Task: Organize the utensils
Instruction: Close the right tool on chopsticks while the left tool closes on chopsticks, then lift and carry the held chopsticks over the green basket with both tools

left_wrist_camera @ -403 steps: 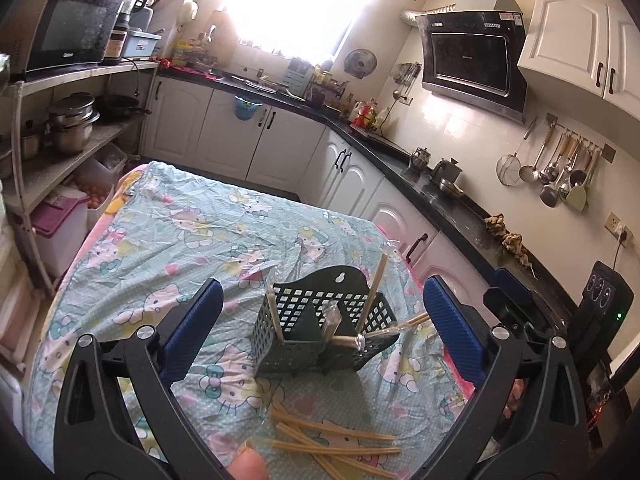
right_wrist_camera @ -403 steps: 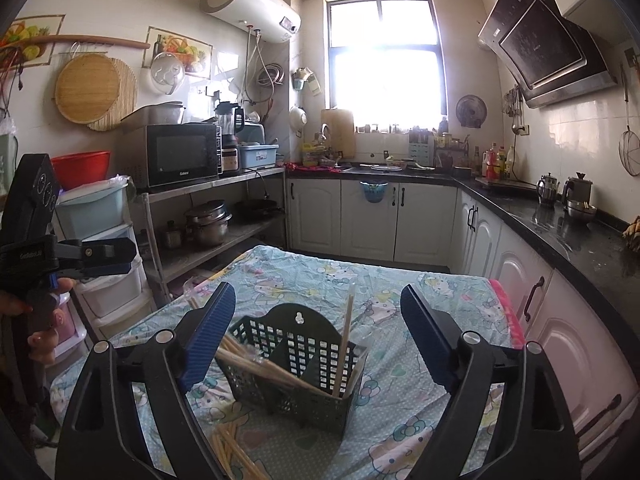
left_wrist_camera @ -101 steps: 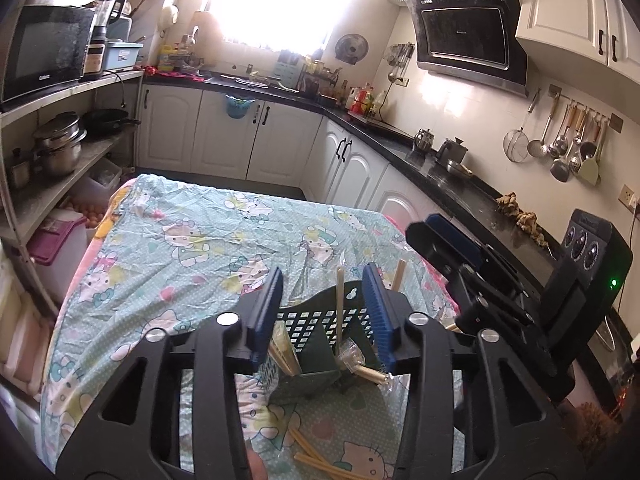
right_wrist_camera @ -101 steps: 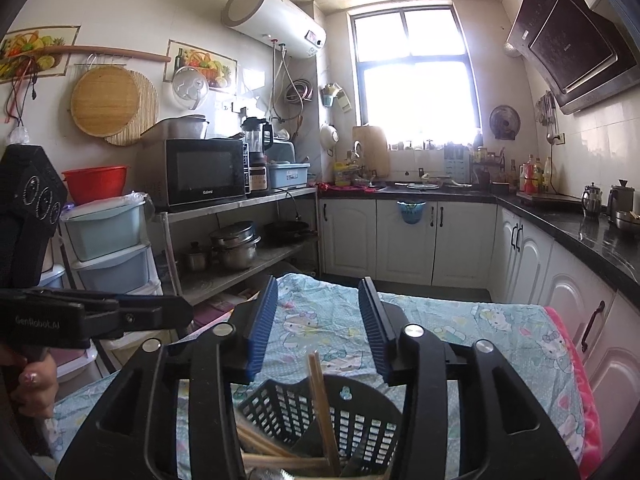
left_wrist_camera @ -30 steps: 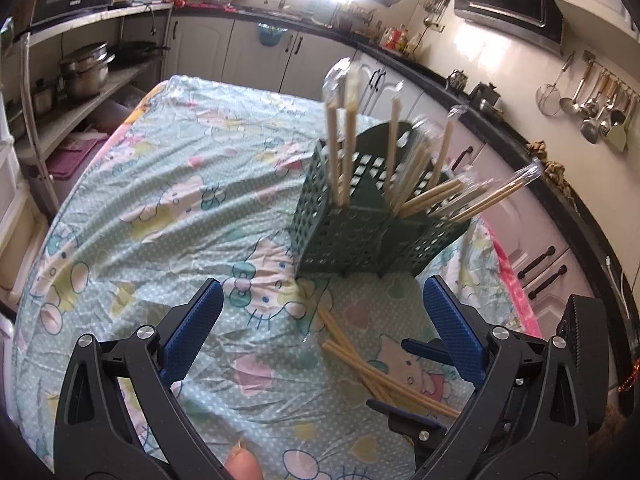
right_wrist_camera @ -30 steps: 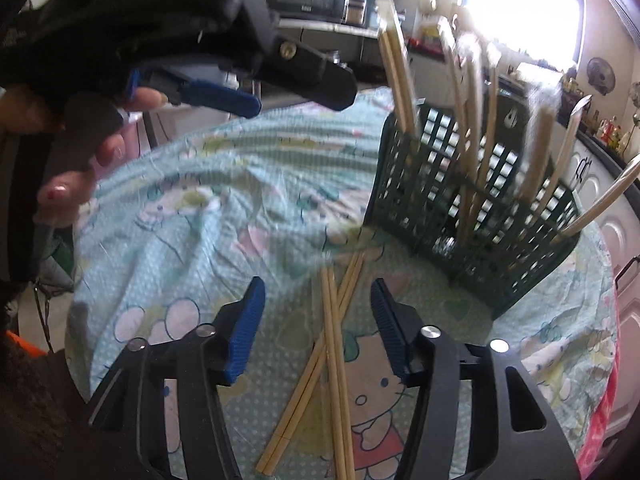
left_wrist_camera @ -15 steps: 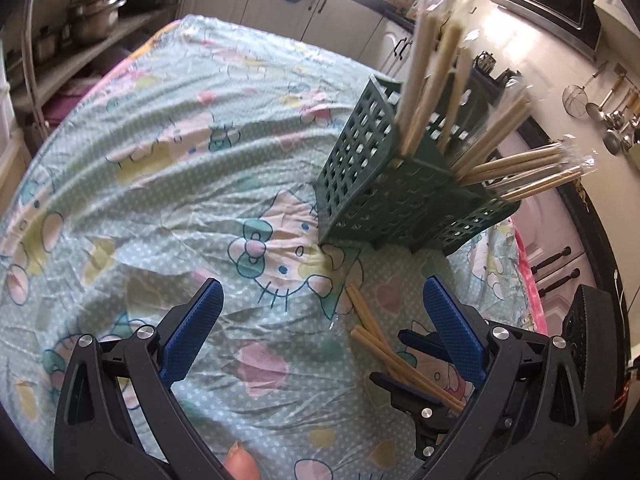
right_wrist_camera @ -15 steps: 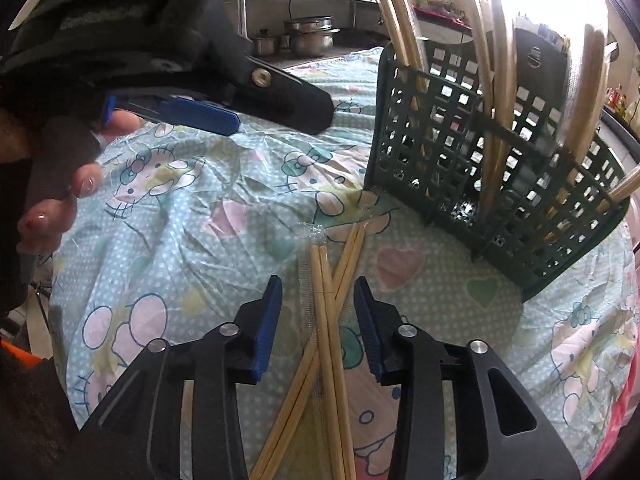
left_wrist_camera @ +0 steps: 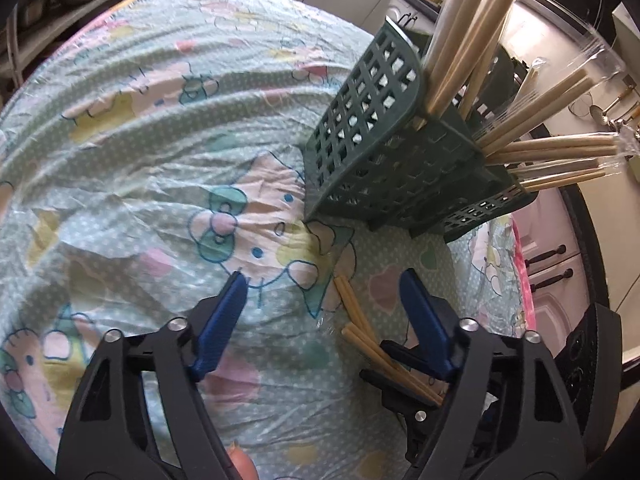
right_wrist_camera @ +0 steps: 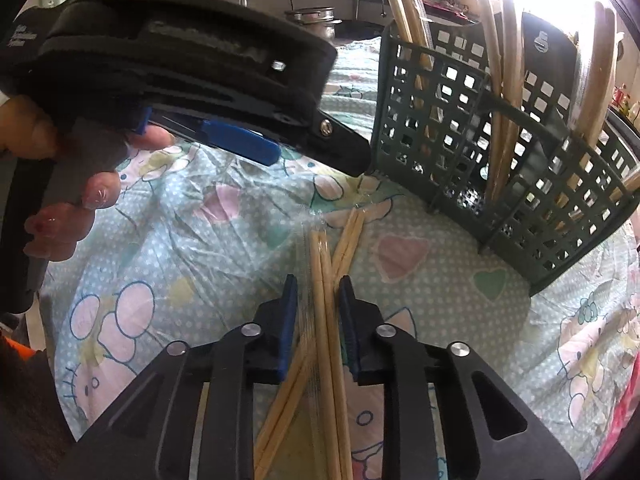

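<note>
A dark green slotted basket (left_wrist_camera: 372,152) stands on the cartoon-print tablecloth with several wrapped chopsticks (left_wrist_camera: 540,148) sticking out of it. Loose chopsticks (left_wrist_camera: 356,308) lie on the cloth in front of it. My left gripper (left_wrist_camera: 322,276) hovers low over their far ends with its jaws closing and the pads touching nothing. My right gripper (right_wrist_camera: 318,280) straddles one wrapped chopstick pair (right_wrist_camera: 324,264). Its jaws are closing, with a thin gap still on each side. A second pair (right_wrist_camera: 350,232) lies just right of it. The basket (right_wrist_camera: 460,120) is just beyond.
The left gripper's fingers (right_wrist_camera: 340,152) and the hand holding it (right_wrist_camera: 80,160) cross the upper left of the right wrist view, close to the basket's corner. The tablecloth (left_wrist_camera: 140,120) spreads to the left. White cabinets (left_wrist_camera: 560,280) stand past the table's right edge.
Both grippers have come down closer to the tablecloth. The right jaws have narrowed around the wrapped chopstick pair. The left jaws have begun to narrow.
</note>
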Action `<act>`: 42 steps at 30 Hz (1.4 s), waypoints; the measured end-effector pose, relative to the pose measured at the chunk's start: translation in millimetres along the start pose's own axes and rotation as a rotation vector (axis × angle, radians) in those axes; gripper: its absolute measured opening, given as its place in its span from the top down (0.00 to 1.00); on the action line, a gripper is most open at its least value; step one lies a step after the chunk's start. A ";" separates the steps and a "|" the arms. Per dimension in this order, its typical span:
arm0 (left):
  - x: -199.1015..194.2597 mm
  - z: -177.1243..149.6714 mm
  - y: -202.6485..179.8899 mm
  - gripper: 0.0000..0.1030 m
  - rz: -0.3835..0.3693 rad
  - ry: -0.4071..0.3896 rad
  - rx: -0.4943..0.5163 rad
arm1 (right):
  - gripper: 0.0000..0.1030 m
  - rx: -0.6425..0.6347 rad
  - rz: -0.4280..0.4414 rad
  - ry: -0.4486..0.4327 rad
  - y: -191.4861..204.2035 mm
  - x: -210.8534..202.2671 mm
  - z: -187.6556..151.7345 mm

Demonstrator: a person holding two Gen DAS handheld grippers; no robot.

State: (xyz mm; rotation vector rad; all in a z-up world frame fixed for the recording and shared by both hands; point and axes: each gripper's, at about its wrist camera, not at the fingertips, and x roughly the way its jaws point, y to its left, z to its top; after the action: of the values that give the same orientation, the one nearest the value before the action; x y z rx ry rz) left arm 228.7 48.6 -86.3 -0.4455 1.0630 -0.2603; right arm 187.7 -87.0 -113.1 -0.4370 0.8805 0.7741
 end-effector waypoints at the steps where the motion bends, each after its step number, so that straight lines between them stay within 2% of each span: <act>1: 2.1 0.0 -0.7 0.39 -0.005 0.007 -0.003 | 0.86 0.001 0.000 -0.001 -0.6 -0.9 -3.1; 4: 10.2 0.1 -3.5 0.45 -0.025 0.033 -0.008 | 0.89 0.006 0.007 -0.008 -1.8 -5.1 -7.2; 8: 19.3 -0.7 -7.7 0.47 -0.046 0.059 -0.014 | 0.94 -0.008 0.017 -0.012 -2.2 -14.6 -14.8; 13: 23.5 0.4 -11.5 0.64 -0.043 0.071 -0.009 | 0.94 -0.009 0.019 -0.012 -10.0 -29.3 -27.7; 15: 26.2 0.9 -14.6 0.67 -0.042 0.078 -0.006 | 0.94 -0.002 0.011 -0.014 -16.2 -38.2 -34.2; 21: 35.2 3.0 -21.9 0.69 -0.018 0.088 0.014 | 0.94 0.077 -0.016 -0.040 -44.0 -63.1 -51.9; 23: 38.2 4.1 -24.1 0.73 0.000 0.087 0.024 | 0.94 0.111 -0.024 -0.059 -53.4 -72.4 -56.0; 25: 40.0 4.8 -24.1 0.85 0.025 0.084 0.032 | 0.94 0.137 -0.029 -0.079 -60.8 -82.1 -58.1; 27: 40.3 5.7 -20.9 0.91 0.038 0.082 0.031 | 0.94 0.157 -0.034 -0.101 -63.9 -94.3 -56.6; 32: 31.7 7.5 -10.7 0.96 0.009 0.075 0.018 | 0.94 0.191 -0.046 -0.172 -81.9 -122.8 -48.0; 42: -17.4 9.8 -14.4 0.97 -0.079 -0.022 0.043 | 0.94 0.234 -0.023 -0.312 -83.6 -156.3 -27.1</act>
State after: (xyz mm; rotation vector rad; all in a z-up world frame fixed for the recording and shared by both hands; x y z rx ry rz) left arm 229.4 45.3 -61.9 -0.4513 1.0179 -0.3476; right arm 174.6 -224.2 1.6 -0.1139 0.6620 0.6862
